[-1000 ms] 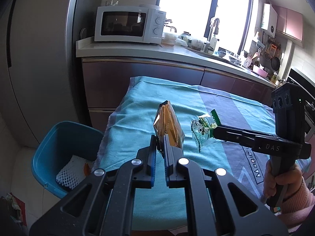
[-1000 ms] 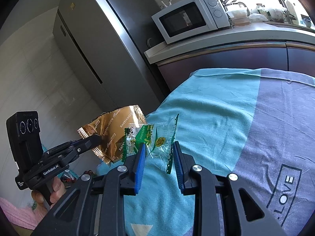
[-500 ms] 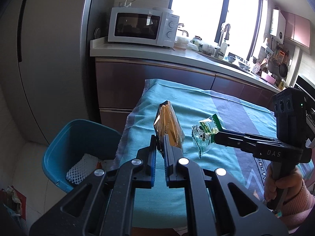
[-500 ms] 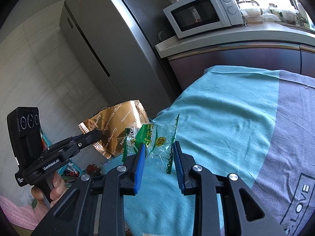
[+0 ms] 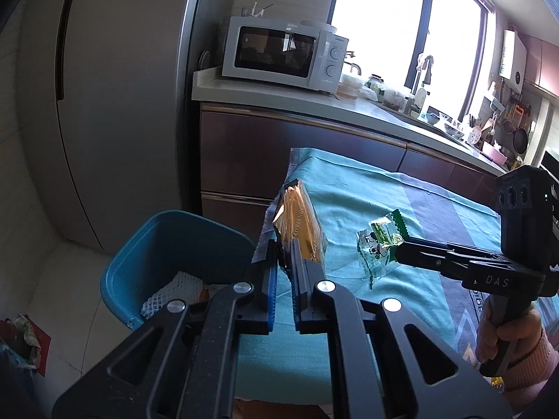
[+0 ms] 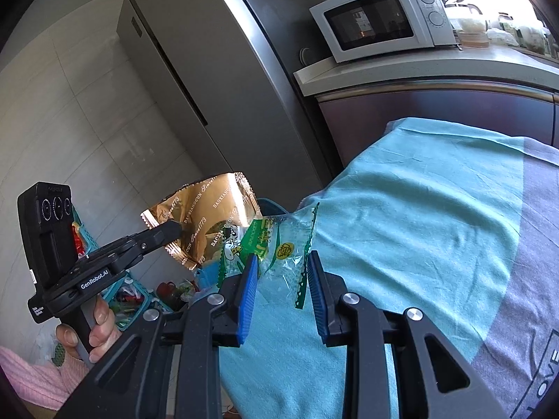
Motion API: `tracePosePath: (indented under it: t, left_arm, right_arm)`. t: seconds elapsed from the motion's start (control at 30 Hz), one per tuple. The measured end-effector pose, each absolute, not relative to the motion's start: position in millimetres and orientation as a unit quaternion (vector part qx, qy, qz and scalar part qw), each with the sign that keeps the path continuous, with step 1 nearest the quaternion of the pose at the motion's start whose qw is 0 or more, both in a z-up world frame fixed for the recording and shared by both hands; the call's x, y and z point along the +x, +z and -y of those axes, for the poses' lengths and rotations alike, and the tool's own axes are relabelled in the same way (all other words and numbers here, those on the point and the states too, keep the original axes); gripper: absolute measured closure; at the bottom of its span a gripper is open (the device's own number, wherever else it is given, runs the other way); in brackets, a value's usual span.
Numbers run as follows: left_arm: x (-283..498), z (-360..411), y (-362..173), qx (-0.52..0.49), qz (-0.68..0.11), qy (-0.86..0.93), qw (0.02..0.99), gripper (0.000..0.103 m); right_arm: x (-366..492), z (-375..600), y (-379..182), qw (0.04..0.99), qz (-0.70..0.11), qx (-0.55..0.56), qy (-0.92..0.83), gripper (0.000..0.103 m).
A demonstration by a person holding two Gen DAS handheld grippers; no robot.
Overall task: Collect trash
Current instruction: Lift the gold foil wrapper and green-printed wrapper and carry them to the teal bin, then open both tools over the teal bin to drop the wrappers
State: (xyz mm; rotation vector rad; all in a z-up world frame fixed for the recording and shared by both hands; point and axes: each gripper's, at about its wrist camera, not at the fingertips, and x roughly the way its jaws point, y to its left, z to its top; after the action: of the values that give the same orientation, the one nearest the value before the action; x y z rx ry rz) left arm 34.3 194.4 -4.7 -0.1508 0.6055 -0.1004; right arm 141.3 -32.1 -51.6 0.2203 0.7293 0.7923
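My left gripper point(image 5: 283, 256) is shut on a gold foil wrapper point(image 5: 299, 225) and holds it upright near the table's left edge, beside the blue bin point(image 5: 164, 248). The gold wrapper also shows in the right wrist view point(image 6: 206, 223), pinched by the left gripper point(image 6: 173, 227). My right gripper point(image 6: 283, 272) holds a clear green-printed wrapper point(image 6: 269, 244) between its blue pads, which stand partly apart. In the left wrist view that green wrapper point(image 5: 379, 249) hangs from the right gripper point(image 5: 396, 256) above the teal tablecloth point(image 5: 349, 216).
The blue bin on the floor left of the table holds white foam netting point(image 5: 171, 291). A grey fridge point(image 5: 115, 97) stands behind it. A counter with a white microwave point(image 5: 283, 52) runs behind the table. Baskets of clutter point(image 6: 129, 296) sit on the floor.
Both grippers have moved left with their wrappers, toward the table's left edge and the bin. The bin now sits nearer the left gripper. Both grips are unchanged.
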Motion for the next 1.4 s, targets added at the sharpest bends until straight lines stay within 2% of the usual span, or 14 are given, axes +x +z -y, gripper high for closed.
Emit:
tracePosePath:
  t: [0.63,1.4]
  left_arm:
    - [35,-244,-8,-0.097,-0.298,0.005,0.950,0.095]
    - [65,-274,-42,-0.111,-0.334,0.047,0.935,0.095]
  right_arm:
    - [155,-17,-42,0.839,-0.356,0.067,0.406,0.075]
    - [183,-80,-57,0.824,-0.389,0.010,0.412,0.074]
